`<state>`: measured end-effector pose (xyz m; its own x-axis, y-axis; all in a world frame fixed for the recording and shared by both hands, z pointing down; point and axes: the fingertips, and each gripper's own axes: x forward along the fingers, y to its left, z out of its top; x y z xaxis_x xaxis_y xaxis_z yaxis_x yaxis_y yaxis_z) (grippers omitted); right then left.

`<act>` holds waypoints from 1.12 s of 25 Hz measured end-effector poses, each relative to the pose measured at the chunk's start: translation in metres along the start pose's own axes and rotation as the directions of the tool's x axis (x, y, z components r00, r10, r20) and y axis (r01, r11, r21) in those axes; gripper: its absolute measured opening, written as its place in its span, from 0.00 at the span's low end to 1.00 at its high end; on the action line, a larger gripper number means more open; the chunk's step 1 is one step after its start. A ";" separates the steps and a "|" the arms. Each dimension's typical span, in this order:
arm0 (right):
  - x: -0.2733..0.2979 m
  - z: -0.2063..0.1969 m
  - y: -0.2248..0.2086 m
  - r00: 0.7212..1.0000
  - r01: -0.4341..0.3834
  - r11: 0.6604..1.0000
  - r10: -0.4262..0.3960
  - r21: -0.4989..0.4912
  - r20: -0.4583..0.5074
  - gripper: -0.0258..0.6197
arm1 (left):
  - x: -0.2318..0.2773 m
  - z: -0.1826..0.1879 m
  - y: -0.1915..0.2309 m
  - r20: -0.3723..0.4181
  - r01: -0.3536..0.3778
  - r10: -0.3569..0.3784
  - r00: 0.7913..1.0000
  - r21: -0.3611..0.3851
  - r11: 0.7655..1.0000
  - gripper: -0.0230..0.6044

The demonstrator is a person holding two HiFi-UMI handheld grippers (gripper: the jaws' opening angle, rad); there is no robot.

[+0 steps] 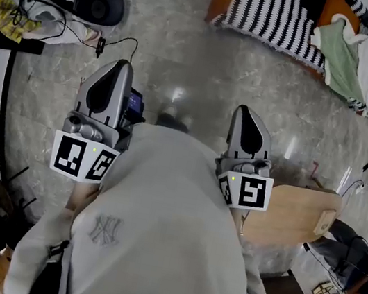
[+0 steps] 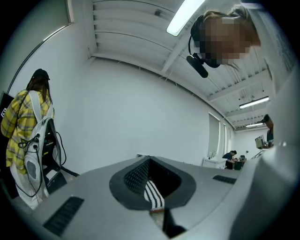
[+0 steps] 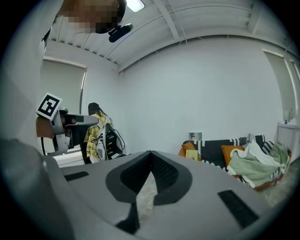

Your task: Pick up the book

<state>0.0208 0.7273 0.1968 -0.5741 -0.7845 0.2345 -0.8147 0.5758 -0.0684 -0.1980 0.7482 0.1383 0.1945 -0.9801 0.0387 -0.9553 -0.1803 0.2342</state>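
I hold the left gripper (image 1: 117, 66) and the right gripper (image 1: 244, 111) closed and empty, level at my chest, since nothing is within reach. The book (image 3: 191, 154) (the yellowish one, I think) lies on the sofa (image 3: 213, 150) ahead.

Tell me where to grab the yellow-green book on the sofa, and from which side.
Grip the book by its top edge, coming from the front and slightly above, with the jaws across its thickness. It appears to stand propped against the orange cushion at the end of the sofa, so its top looks free and its back blocked. It is small and far off, so this is tentative.
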 end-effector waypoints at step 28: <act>-0.025 -0.059 -0.047 0.996 -0.062 0.993 0.067 0.096 -0.052 0.07 | 0.056 -0.070 -0.073 -0.074 0.133 -0.138 0.988 -0.063 0.989 0.04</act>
<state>0.0785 0.7338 0.2515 -0.6226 -0.7312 0.2790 -0.7816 0.5986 -0.1754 -0.1017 0.7119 0.1916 0.3399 -0.9372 0.0776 -0.9050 -0.3035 0.2982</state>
